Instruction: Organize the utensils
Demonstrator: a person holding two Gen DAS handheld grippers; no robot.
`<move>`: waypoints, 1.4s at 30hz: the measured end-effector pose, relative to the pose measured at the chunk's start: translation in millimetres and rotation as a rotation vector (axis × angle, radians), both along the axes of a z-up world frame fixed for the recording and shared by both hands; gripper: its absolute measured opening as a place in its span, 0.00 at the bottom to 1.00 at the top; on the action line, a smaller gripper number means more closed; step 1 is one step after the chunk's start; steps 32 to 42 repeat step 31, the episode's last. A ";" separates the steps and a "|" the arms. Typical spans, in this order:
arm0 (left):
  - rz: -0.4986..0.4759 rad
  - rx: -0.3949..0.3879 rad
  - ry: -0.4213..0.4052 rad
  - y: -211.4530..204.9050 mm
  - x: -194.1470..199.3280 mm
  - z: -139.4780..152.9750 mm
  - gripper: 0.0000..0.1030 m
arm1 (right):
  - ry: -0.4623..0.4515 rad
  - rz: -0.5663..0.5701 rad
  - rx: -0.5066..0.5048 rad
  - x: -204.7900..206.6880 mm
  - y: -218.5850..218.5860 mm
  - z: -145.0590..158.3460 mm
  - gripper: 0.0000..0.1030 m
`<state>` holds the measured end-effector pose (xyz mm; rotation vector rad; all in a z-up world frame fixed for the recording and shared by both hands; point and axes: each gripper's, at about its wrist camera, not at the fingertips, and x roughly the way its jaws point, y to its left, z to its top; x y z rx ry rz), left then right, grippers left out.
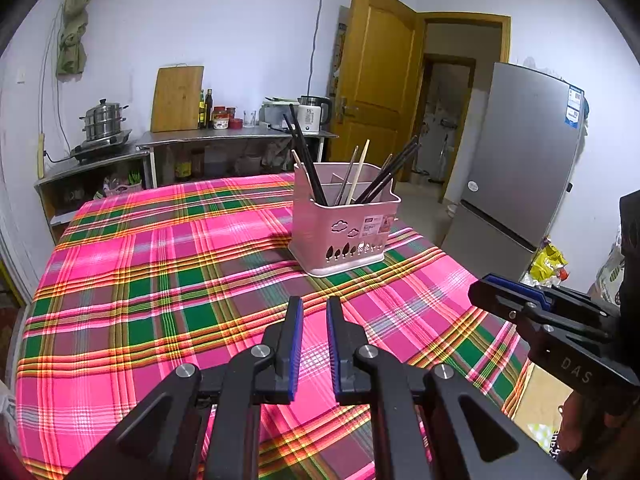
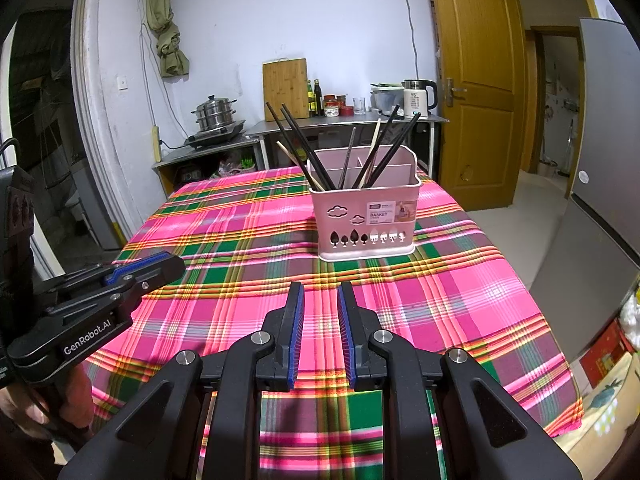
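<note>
Chopsticks (image 2: 308,148) upright in pink basket (image 2: 366,216)

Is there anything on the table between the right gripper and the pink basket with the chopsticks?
Nothing visible. Between the right gripper and the pink basket lies only bare plaid tablecloth. The left gripper is off to the side.

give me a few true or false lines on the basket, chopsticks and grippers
1. The basket stands upright on the plaid cloth. True.
2. The chopsticks lie flat on the cloth. False: they stand leaning inside the basket.
3. The right gripper holds a chopstick. False: its jaws are apart with nothing between them.
4. The left gripper is open and holds nothing. True.
5. The basket is blue. False: it is pink.
</note>
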<state>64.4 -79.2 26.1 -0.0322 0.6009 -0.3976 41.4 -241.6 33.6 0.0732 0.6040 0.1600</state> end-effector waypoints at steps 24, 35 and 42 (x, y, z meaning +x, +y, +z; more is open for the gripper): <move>-0.016 -0.006 0.005 -4.4 -0.5 -2.2 0.11 | 0.006 0.007 -0.006 1.9 1.2 -3.1 0.17; -0.011 -0.008 0.004 -4.3 -1.2 -3.1 0.11 | 0.007 0.007 -0.005 2.0 1.2 -3.0 0.17; -0.011 -0.008 0.004 -4.3 -1.2 -3.1 0.11 | 0.007 0.007 -0.005 2.0 1.2 -3.0 0.17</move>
